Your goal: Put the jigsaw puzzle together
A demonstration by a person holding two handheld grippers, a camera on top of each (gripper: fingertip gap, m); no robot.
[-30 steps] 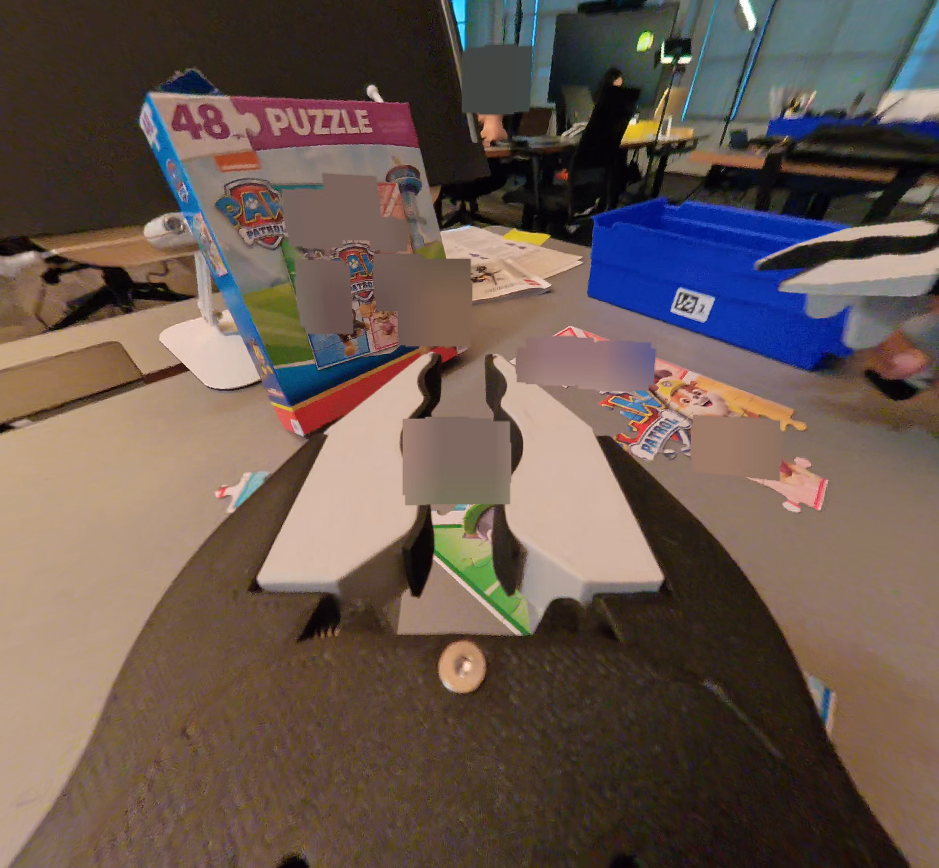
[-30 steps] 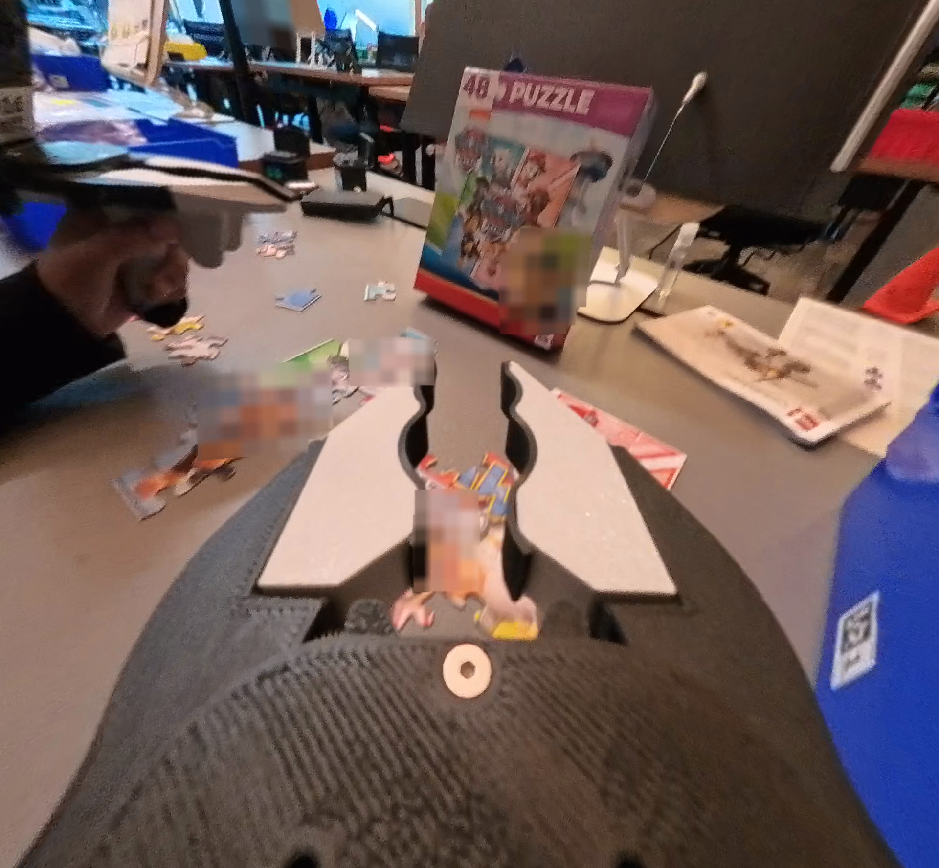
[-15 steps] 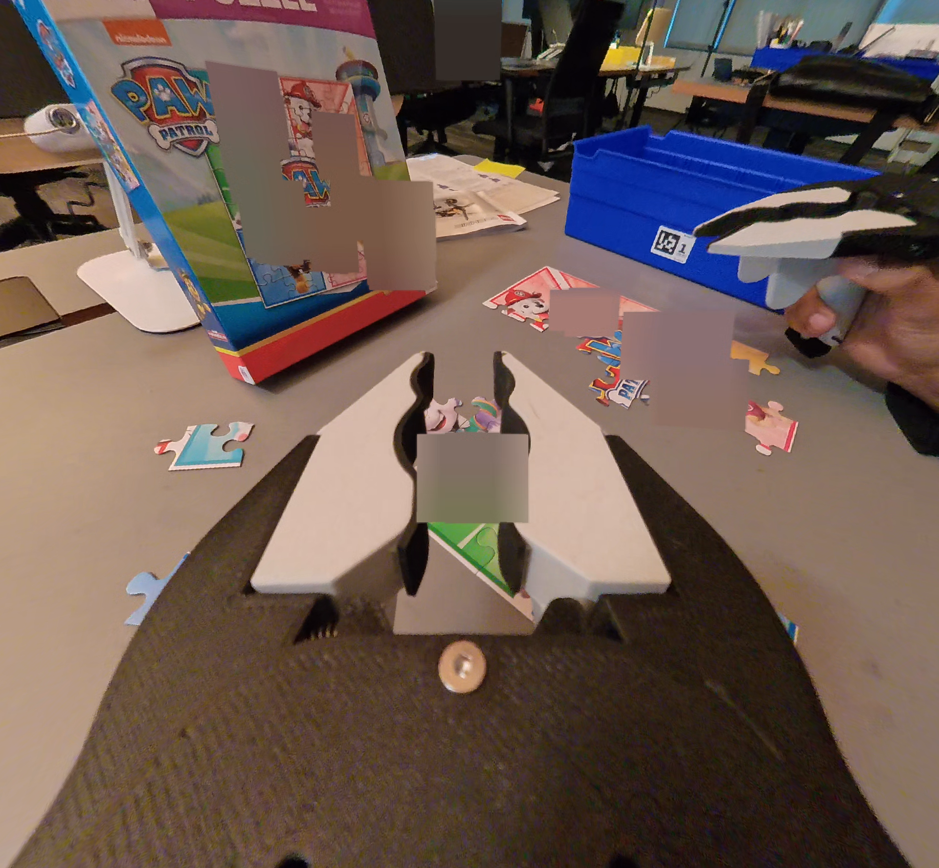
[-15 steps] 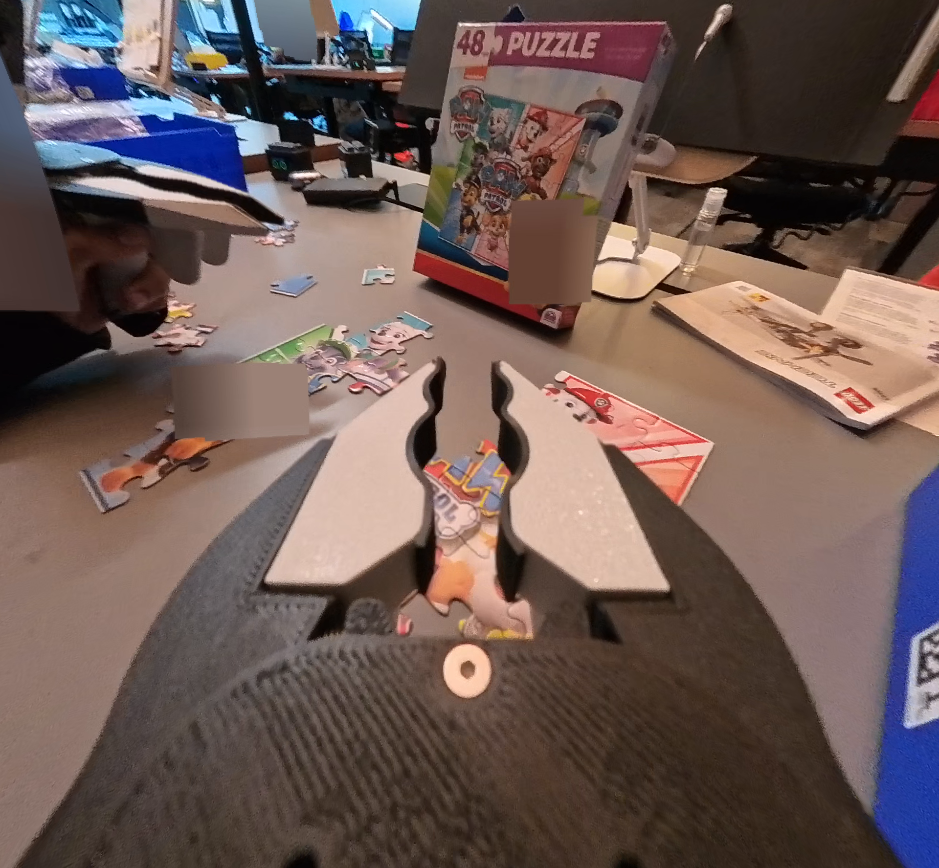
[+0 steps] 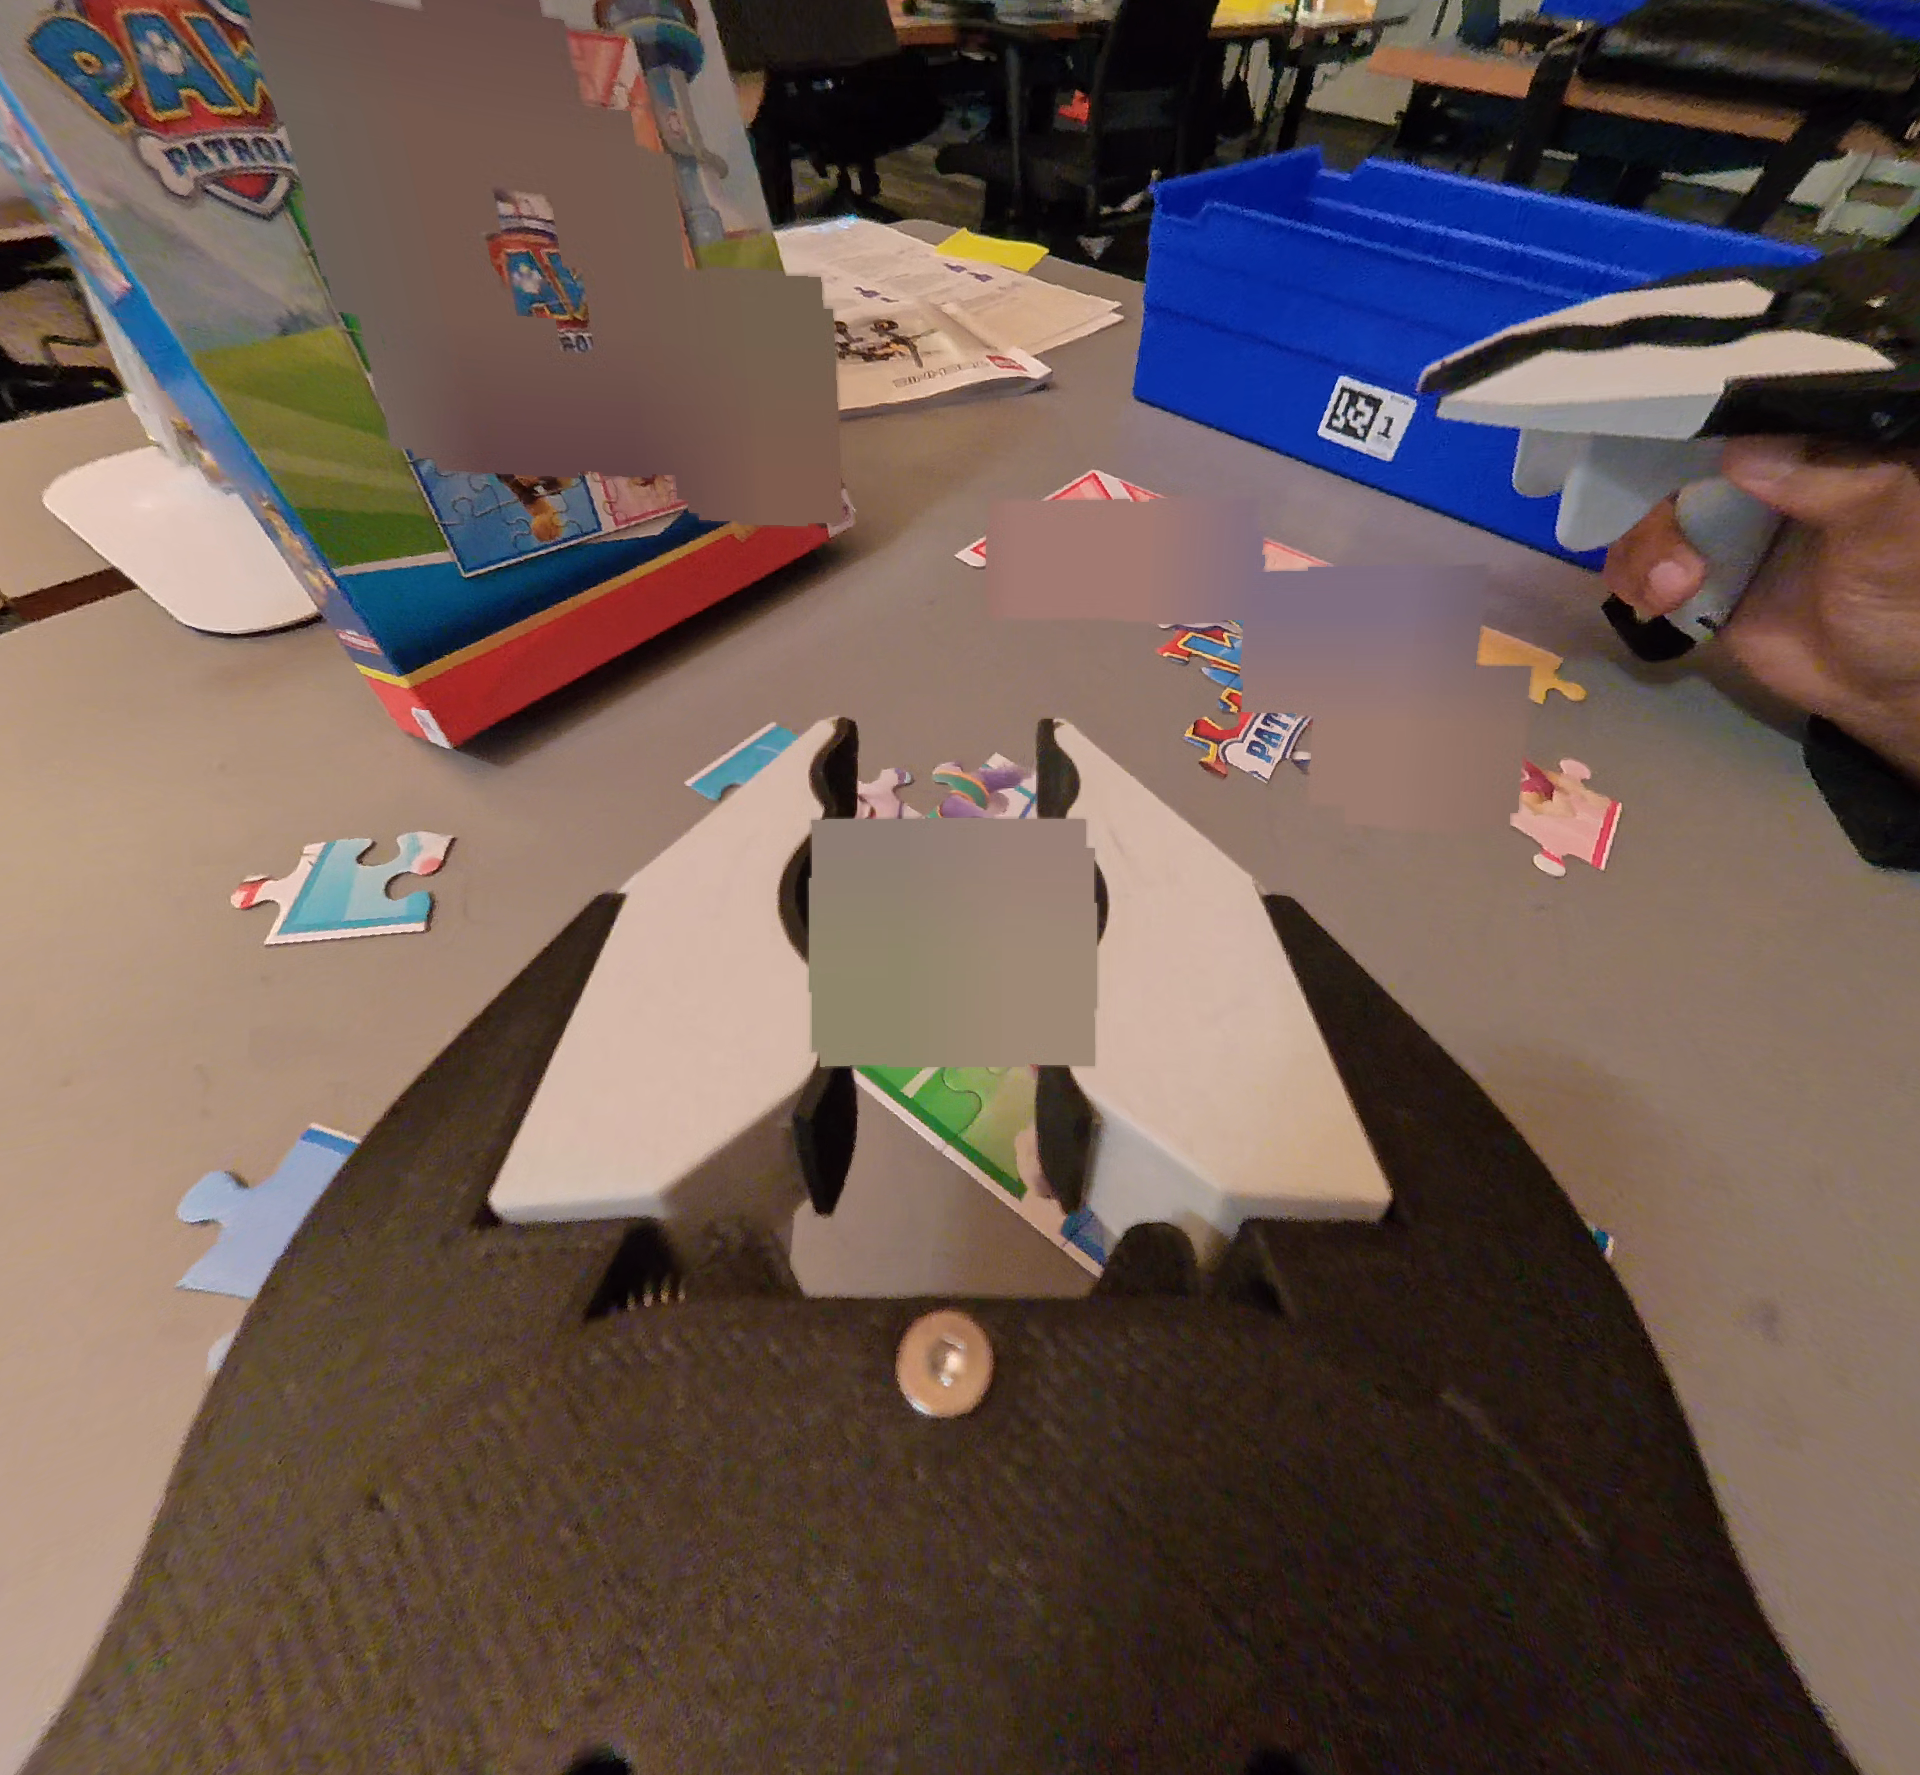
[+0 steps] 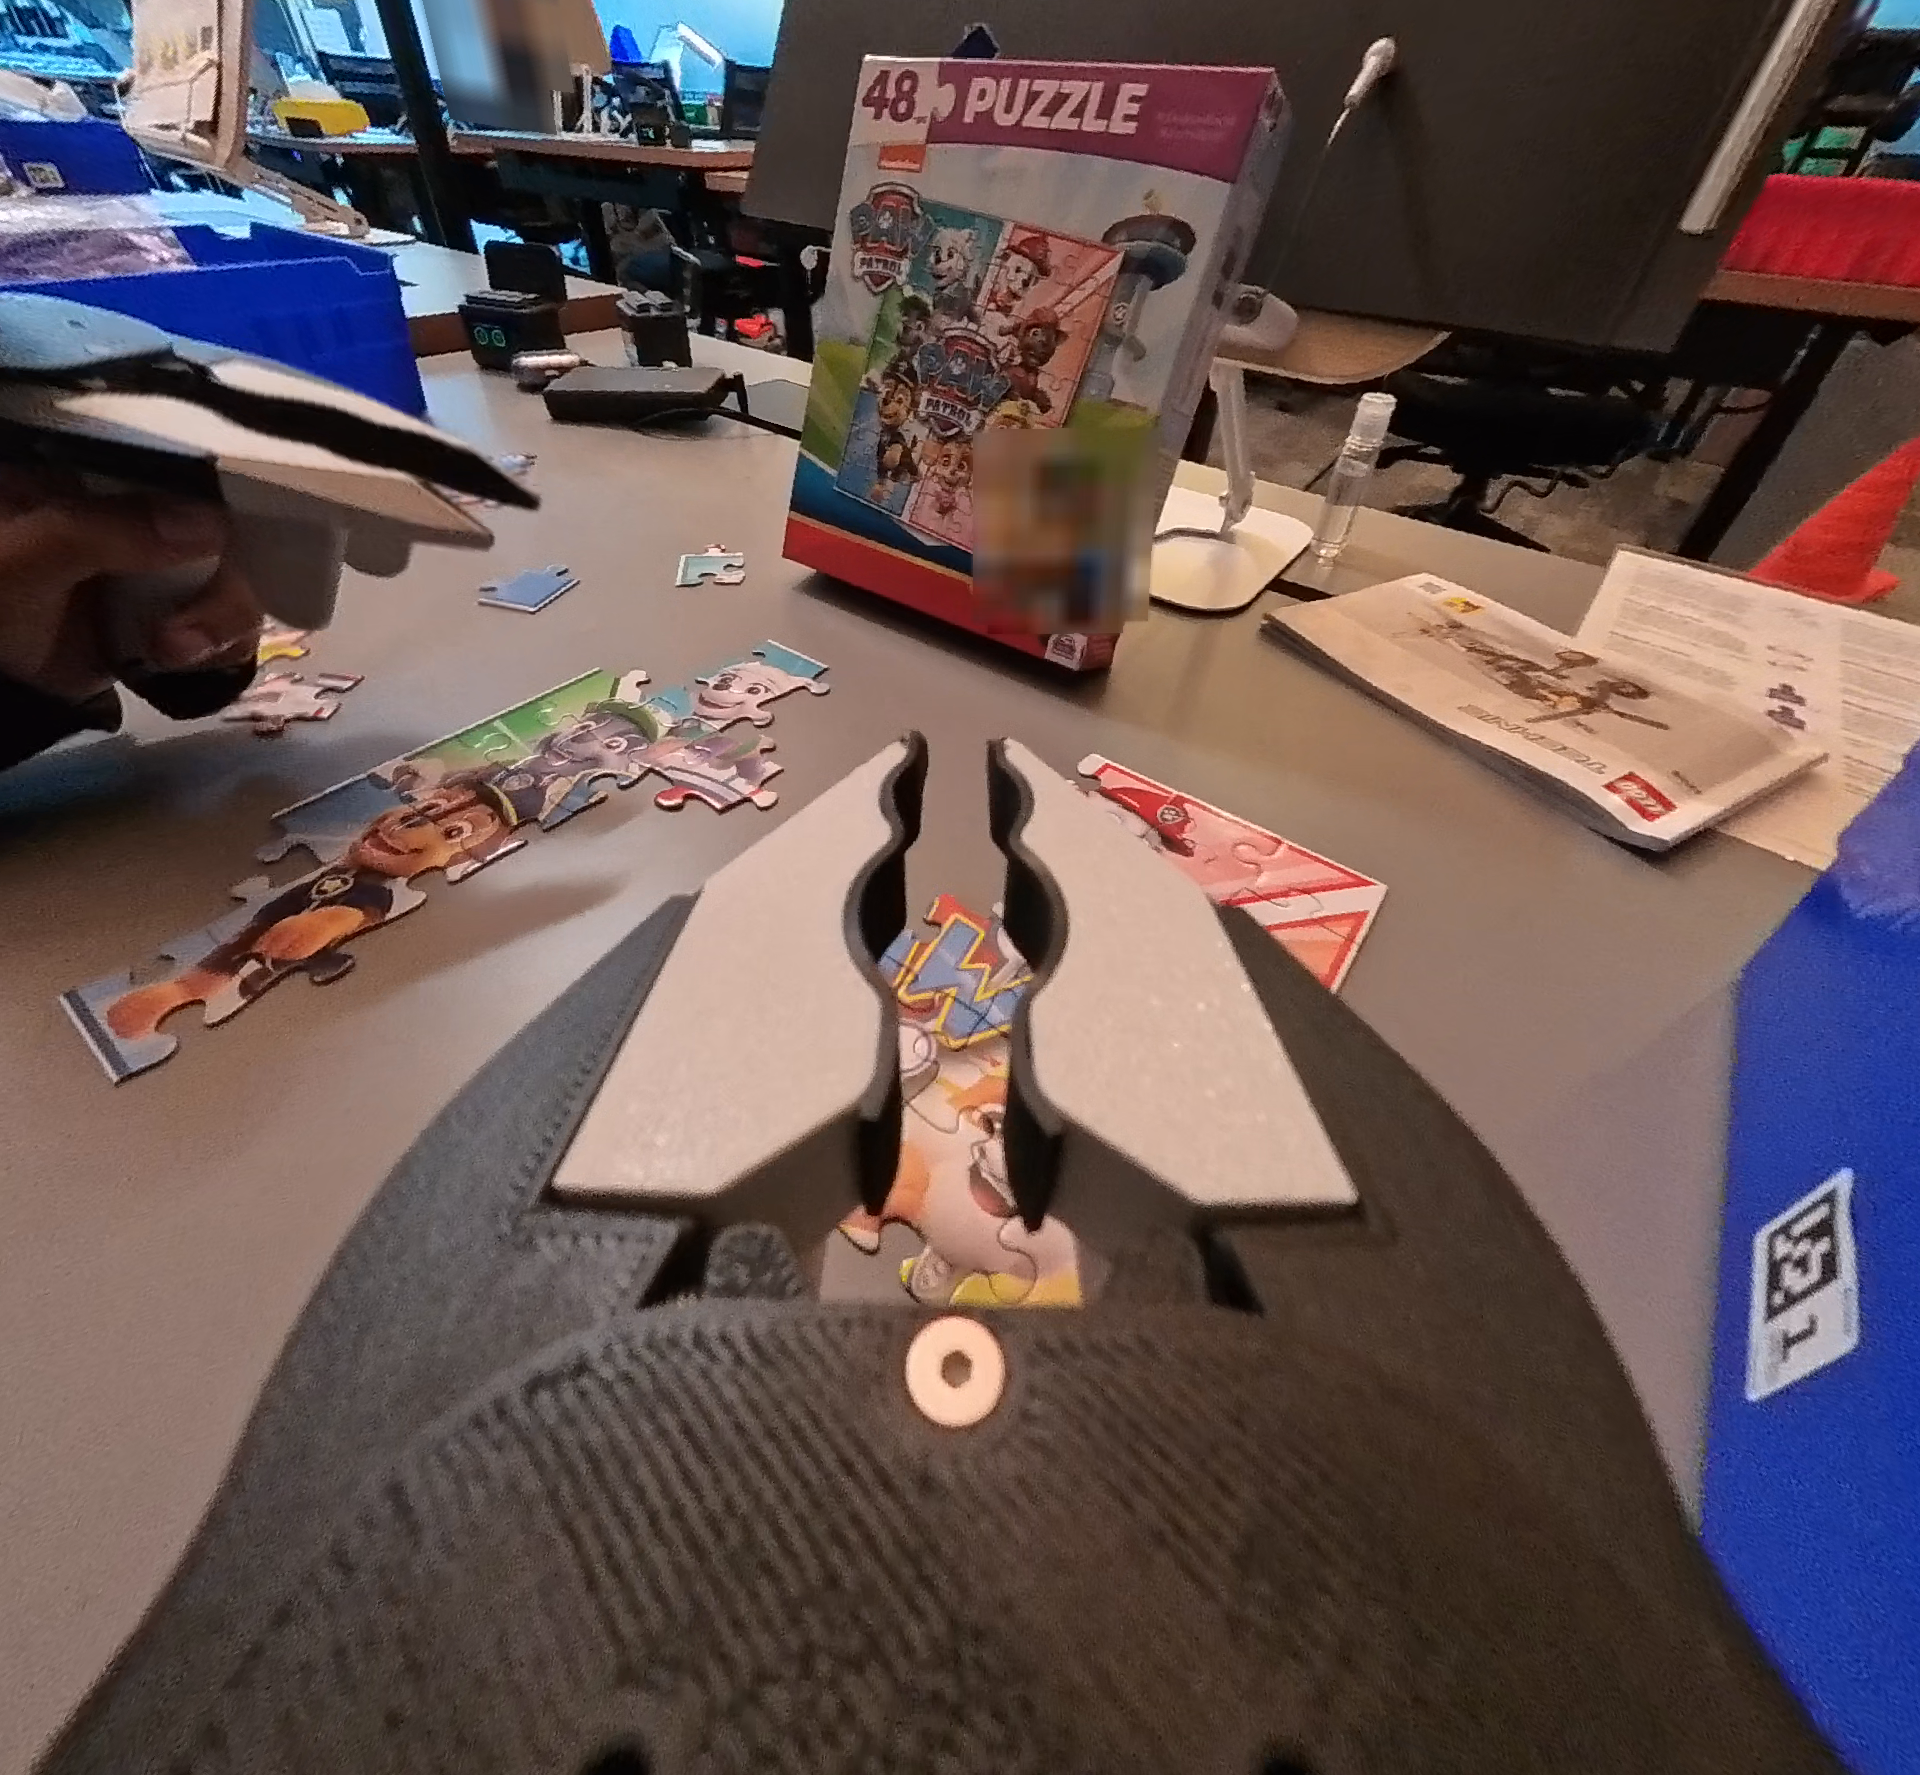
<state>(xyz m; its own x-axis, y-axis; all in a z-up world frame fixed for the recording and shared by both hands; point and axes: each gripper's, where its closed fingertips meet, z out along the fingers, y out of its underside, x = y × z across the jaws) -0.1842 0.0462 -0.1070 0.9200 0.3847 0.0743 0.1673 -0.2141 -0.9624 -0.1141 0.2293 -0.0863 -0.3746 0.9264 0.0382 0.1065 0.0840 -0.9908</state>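
We hold both grippers just above the grey table [image 6: 1403, 717], and neither has anything in its grasp. The left gripper [image 5: 948, 751] has its fingers spread, hanging over a strip of joined cardboard jigsaw pieces showing green grass and cartoon dogs [image 6: 436, 811]. The right gripper [image 6: 956, 761] has its fingers drawn close with a narrow gap, nothing between the tips, poised over a colourful joined cluster with a shield emblem [image 6: 951, 977]. The likeliest trouble, in our judgement, is a fingertip catching a flat edge and pushing joined pieces apart, since thin card lies flush on the table and offers little to pinch. A sideways nudge could also slide one cluster into the red-and-white joined section [image 6: 1278, 868] lying just beside the right fingers. Around us, a tall upright cardboard puzzle box with a purple top band and red base [image 6: 1039, 354] stands behind the clusters and could topple if knocked. A blue plastic bin [image 5: 1351, 312] sits close on the right, crowding that arm. Loose pieces, a light blue one [image 5: 343, 889] and a pink one [image 5: 1569, 816], lie scattered nearby, and printed paper booklets [image 6: 1538, 707] rest beyond.
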